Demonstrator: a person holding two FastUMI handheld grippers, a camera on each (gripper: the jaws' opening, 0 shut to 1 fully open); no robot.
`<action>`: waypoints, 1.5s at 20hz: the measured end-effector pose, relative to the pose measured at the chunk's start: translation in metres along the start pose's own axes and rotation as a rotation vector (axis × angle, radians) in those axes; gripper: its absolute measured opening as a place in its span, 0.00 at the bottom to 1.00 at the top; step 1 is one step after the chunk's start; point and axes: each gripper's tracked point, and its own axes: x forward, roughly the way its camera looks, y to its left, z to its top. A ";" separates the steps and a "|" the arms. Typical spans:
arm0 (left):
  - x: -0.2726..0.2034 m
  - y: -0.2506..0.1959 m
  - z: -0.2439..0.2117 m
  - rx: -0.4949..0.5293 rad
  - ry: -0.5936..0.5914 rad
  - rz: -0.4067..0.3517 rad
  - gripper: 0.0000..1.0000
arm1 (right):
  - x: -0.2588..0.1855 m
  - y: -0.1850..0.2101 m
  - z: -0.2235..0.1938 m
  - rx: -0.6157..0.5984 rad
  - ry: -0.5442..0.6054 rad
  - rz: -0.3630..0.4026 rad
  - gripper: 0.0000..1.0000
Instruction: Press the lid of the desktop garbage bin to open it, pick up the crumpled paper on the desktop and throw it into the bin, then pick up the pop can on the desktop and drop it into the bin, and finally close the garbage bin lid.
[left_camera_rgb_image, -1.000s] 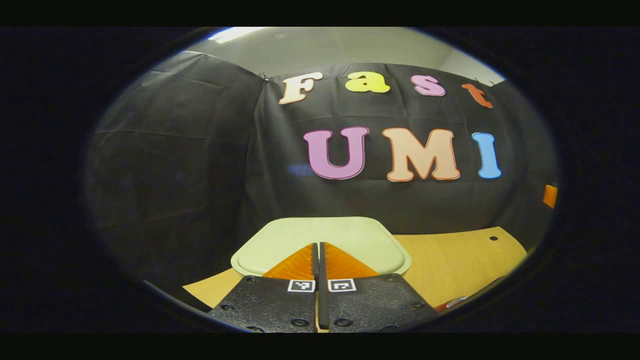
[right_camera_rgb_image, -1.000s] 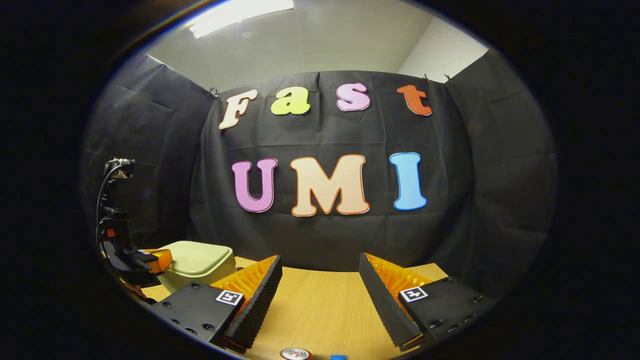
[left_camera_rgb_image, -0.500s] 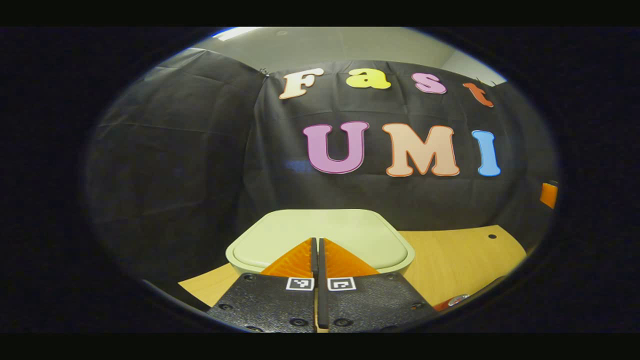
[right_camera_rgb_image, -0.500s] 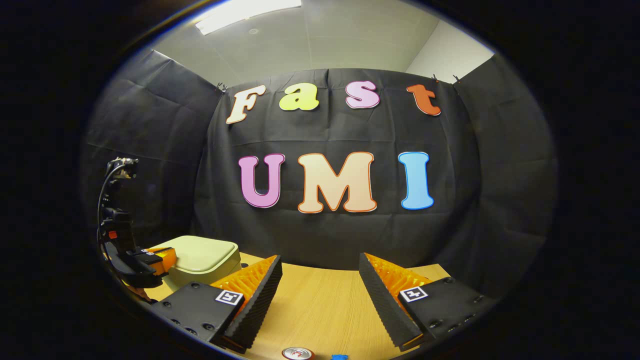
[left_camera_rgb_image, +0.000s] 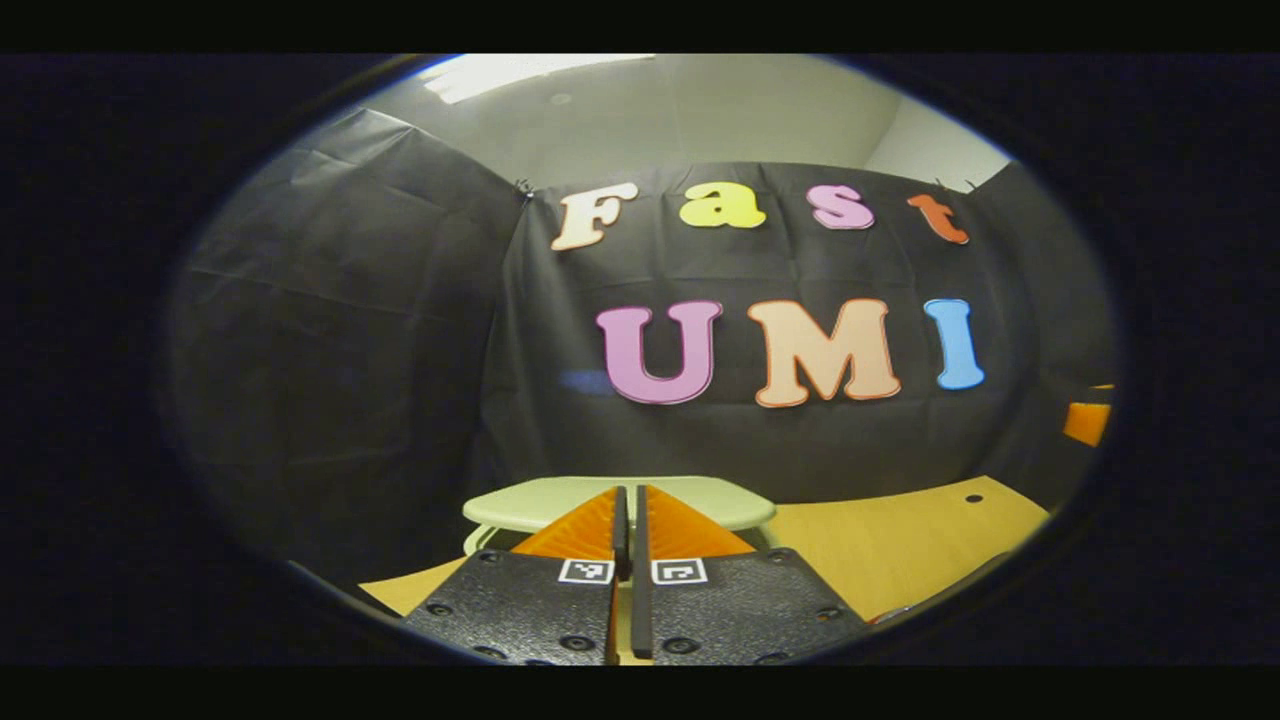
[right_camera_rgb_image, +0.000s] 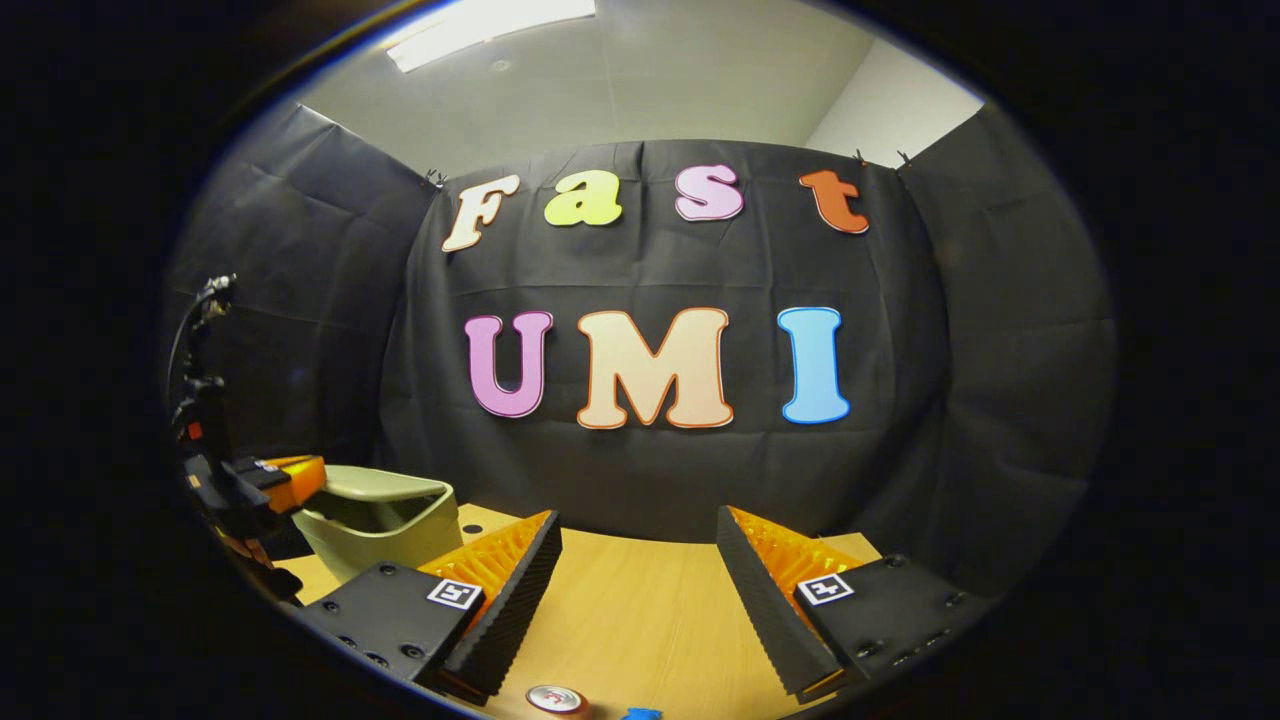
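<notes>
Bin lid (right_camera_rgb_image: 385, 484), pale-green plastic, stands ajar just ahead of the closed left tongs (left_camera_rgb_image: 623, 500); right tongs (right_camera_rgb_image: 638, 540) gape wide, nearer the pop can (right_camera_rgb_image: 557, 699).

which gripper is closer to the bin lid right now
Left. The left gripper, fingers together, is right at the bin lid. The right gripper hangs open over the desktop, off to the side.

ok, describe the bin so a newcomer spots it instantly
Start at the wooden desktop in front of the black cloth wall, then look to its left end in the right gripper view. The garbage bin stands there, pale green, its lid partly raised, with the left gripper at it; nothing else on the desk is that big.
</notes>
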 end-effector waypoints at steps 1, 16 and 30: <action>-0.002 -0.006 0.007 -0.002 -0.010 -0.014 0.00 | 0.000 -0.005 -0.002 -0.001 0.002 -0.001 0.98; -0.045 -0.068 0.042 0.000 -0.064 -0.096 0.72 | 0.009 -0.030 -0.087 -0.084 0.180 0.083 0.99; -0.064 -0.067 0.069 0.077 -0.130 -0.016 0.90 | 0.010 -0.030 -0.246 -0.149 0.547 0.195 0.99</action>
